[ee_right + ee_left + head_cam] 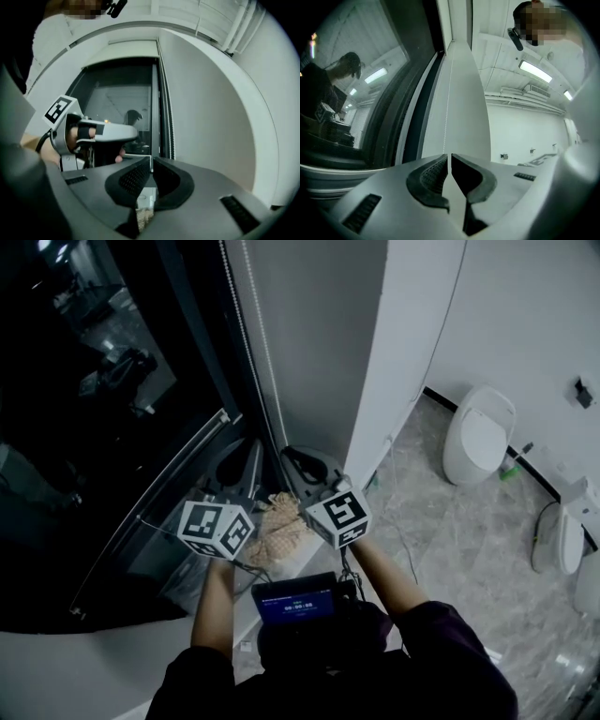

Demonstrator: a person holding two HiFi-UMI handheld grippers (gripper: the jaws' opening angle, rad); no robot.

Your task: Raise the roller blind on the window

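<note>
Head view: found cord (265, 362) running down left edge of blind (319, 334). Pinched cord in closed jaws of left gripper (449, 161) and right gripper (151, 164), both close before blind.

The right gripper (151, 165) points up at a dark window pane (117, 91), its jaws drawn together on a thin pale cord (151, 161). At left, a hand (70, 138) holds the left gripper (132, 133), its marker cube (59, 108) facing the lens. A bead chain (171, 136) runs beside the window frame, with a plain grey panel (211, 117) to its right.
</note>
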